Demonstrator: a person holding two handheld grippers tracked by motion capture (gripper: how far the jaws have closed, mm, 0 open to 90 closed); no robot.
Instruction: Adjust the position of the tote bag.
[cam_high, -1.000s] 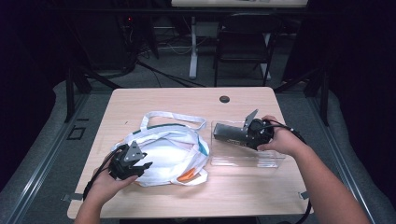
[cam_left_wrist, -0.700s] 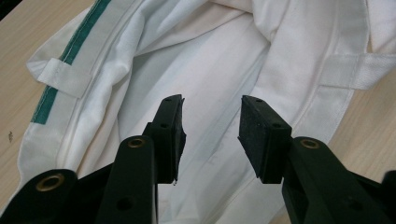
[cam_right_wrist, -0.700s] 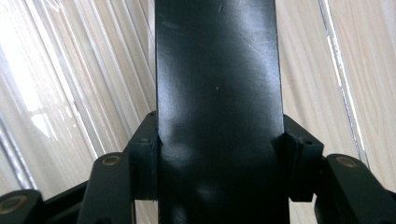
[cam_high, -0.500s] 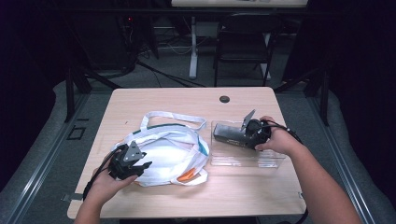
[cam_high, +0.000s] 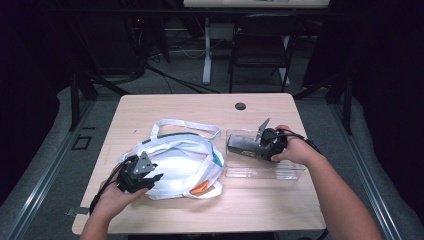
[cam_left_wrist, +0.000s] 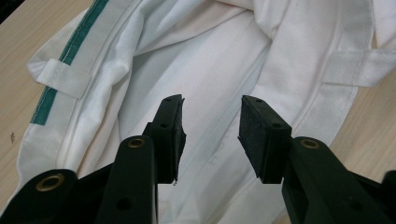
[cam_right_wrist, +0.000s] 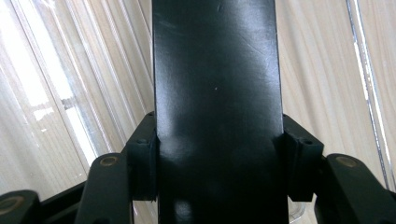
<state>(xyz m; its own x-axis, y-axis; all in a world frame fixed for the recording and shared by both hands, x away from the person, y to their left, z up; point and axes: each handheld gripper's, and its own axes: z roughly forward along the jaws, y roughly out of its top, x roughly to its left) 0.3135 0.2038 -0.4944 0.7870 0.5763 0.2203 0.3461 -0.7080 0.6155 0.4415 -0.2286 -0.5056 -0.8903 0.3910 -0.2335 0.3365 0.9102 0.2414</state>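
High view: light wooden bench (cam_high: 165, 107) carries a white cloth tote bag with a green trim stripe (cam_high: 175, 162) on its left half and a clear plastic rectangular tray (cam_high: 280, 170) on its right half, just beside the bag; neither has shifted since the earlier frames. Left hand-held gripper (cam_high: 152, 176) rests at the bag's near-left edge, same place as a second ago. Left gripper view: its jaws stand apart over the white cloth (cam_left_wrist: 219, 79), pads not pressing on any fold. Right hand-held gripper (cam_high: 235, 144) lies level over the tray, position barely changed. Right gripper view: its jaws are clamped on the two edges of a flat glossy black rectangular object (cam_right_wrist: 217, 93), tray ribs beneath it.
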